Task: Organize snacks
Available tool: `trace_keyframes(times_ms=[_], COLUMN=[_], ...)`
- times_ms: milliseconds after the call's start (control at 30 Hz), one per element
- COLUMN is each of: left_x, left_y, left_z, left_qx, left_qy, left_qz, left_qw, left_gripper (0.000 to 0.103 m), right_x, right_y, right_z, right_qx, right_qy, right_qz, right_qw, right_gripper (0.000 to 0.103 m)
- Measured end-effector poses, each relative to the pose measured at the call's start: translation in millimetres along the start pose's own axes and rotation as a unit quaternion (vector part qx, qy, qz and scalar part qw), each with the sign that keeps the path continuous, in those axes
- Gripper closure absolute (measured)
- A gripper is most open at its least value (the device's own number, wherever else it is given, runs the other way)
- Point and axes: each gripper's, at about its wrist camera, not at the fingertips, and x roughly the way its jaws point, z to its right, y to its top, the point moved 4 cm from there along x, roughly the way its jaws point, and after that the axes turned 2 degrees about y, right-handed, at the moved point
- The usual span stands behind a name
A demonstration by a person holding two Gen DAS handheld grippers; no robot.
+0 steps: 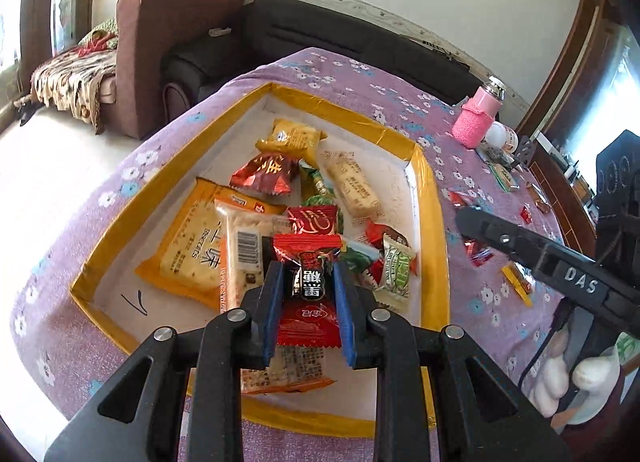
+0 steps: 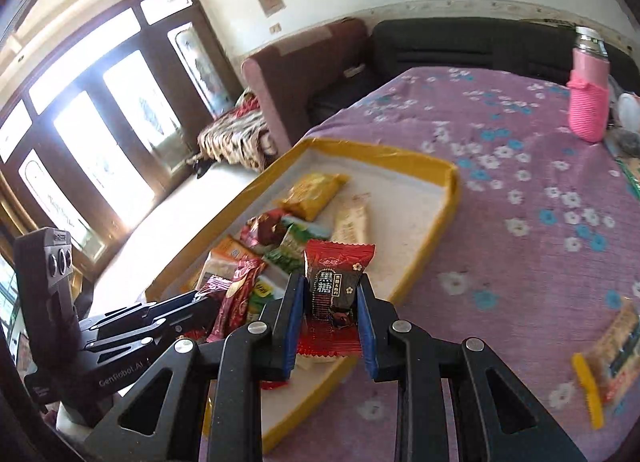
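Left wrist view: my left gripper (image 1: 306,282) pinches a glossy red-and-black candy wrapper (image 1: 307,276) between blue pads, crimped ends sticking out above and below. It hangs over the near end of the yellow-taped tray (image 1: 434,222), white inside, which holds crinkly foil candies and flat biscuit packs (image 1: 192,246); a pale wafer bar (image 1: 352,186) lies further back. The other tool's black body crosses on the right, covering loose candies on the purple floral cloth (image 1: 340,74). Pink knit-sleeved bottle (image 1: 478,118) stands far right.

Right wrist view: my right gripper (image 2: 330,294) clamps a second red-black candy (image 2: 334,290), upright, above the tray's near corner (image 2: 450,198). Left tool reaches into the pile at lower left. A yellow-edged cracker pack (image 2: 608,354) lies on the cloth, well apart.
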Motion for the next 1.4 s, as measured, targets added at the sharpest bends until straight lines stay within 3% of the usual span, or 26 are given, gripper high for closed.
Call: trace_keyframes(times_ms=[167,333,500,600,667,800,867,967,1100,1233,1300,1333,1400], left_x=[-5,-28,-52,-66,-74,-87,-93,-105,-125,-159,-179,-190,-204], left_y=[-2,4,11,14,16,17,18,17,14,9,4,1,-3], left_z=[-3,-8,-14,-13,-11,0,9,22,39,58,70,76,84], left_qx=[-0.005,-0.020,-0.028,-0.024,-0.021,-0.006,0.006,0.014,0.011,0.015,0.017,0.017,0.020], left_qy=[-0.020,-0.025,0.000,0.030,0.043,0.077,0.098,0.137,0.165,0.231,0.258,0.261,0.257], left_qz=[0.003,0.034,0.073,0.101,0.123,0.161,0.182,0.214,0.250,0.303,0.338,0.357,0.379], left_qw=[0.9998,0.9989,0.9970,0.9942,0.9913,0.9839,0.9784,0.9672,0.9539,0.9244,0.9049,0.8969,0.8886], left_gripper=[0.078,0.058,0.043,0.031,0.031,0.026,0.023,0.019,0.016,0.014,0.000,0.000,0.000], right_x=[29,52,71,58,42,4,-19,-45,-64,-83,-93,-98,-108], right_y=[-4,2,7,10,11,9,5,-7,-30,-52,-61,-64,-69], right_z=[3,6,4,2,2,3,7,15,24,23,21,21,18], right_qx=[0.004,-0.008,-0.021,-0.016,-0.015,-0.008,0.008,0.043,0.088,0.060,0.050,0.048,0.039], right_qy=[-0.028,-0.051,-0.064,-0.062,-0.063,-0.081,-0.090,-0.096,-0.077,-0.089,-0.093,-0.092,-0.092], right_qz=[-0.033,-0.057,-0.080,-0.058,-0.037,0.014,0.048,0.085,0.098,0.110,0.121,0.127,0.139], right_qw=[0.999,0.997,0.995,0.996,0.997,0.997,0.995,0.991,0.988,0.988,0.987,0.987,0.985], right_gripper=[0.077,0.077,0.074,0.067,0.056,0.050,0.043,0.042,0.040,0.038,0.034,0.034,0.032])
